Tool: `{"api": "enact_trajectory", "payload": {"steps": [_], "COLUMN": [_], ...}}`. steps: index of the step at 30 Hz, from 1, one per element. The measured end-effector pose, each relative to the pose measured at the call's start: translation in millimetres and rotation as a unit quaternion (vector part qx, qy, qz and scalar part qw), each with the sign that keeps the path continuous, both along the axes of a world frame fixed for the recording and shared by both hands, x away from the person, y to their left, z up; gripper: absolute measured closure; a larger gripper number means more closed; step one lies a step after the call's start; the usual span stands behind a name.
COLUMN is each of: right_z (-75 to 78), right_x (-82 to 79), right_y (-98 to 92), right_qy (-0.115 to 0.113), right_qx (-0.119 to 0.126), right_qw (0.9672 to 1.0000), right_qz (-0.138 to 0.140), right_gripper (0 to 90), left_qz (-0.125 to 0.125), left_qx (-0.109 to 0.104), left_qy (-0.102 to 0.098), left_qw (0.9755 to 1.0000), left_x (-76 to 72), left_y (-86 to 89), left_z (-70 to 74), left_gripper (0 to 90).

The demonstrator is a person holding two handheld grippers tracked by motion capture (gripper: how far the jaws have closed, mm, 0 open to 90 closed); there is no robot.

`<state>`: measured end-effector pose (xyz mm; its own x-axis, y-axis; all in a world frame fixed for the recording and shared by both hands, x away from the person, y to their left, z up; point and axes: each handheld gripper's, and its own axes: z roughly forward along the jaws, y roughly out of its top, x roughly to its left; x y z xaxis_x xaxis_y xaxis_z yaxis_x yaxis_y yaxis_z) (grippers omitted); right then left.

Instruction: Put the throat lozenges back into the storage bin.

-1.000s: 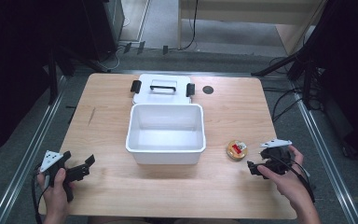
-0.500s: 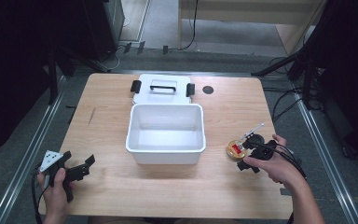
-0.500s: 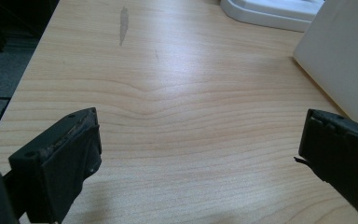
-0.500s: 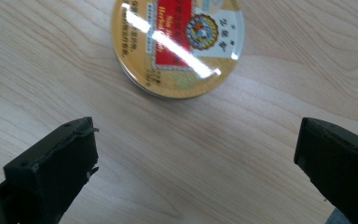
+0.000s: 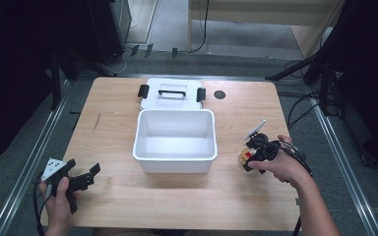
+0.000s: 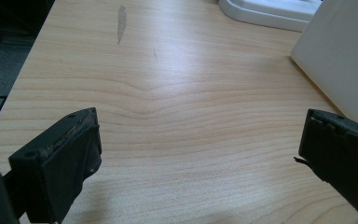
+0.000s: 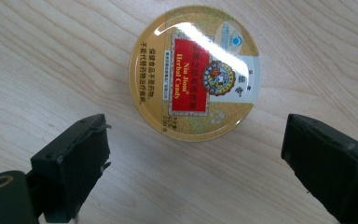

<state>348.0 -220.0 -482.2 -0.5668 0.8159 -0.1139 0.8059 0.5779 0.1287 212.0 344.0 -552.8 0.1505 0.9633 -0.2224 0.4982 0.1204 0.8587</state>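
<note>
Candy tin [image 7: 195, 72]; right gripper [image 5: 254, 153] now above.

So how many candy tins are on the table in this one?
1. The round candy tin lies flat on the table, right of the white bin, just ahead of the right hand-held gripper. The bin's interior looks empty.

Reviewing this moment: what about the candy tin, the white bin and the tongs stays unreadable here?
- Candy tin: the right gripper view shows its lid; its side wall is unseen. In the high view the right tongs cover most of it.
- Tin's smallest print: too small to read.
- White bin: cut off by the left gripper view's right edge.
- Bin lid: its near edge is hidden behind the bin in the high view.
</note>
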Motion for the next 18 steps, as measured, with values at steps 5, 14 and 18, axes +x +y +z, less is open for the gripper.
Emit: {"api": "enact_trajectory", "payload": {"steps": [5,14,18], "right_z": [-4.2,-9.0,-13.1], "right_x": [6.9,19.9,24.6], "right_y": [5.7,10.1,12.2], "right_qy": [0.006,0.012,0.017], "right_qx": [-0.015,0.002,0.002], "right_qw": [0.9998,0.9992,0.9987], "right_qz": [-0.015,-0.039,-0.048], "right_gripper": [0.6,0.0,0.0], "left_qz": [-0.001,-0.003,-0.004], "left_qx": [0.0,-0.002,-0.001], "left_qy": [0.0,0.002,0.002], "left_qw": [1.0,1.0,1.0], "left_x": [0.0,0.4,0.5], "left_y": [0.0,0.2,0.2], "left_z": [0.0,-0.1,0.0], "left_gripper": [0.0,0.0,0.0]}}
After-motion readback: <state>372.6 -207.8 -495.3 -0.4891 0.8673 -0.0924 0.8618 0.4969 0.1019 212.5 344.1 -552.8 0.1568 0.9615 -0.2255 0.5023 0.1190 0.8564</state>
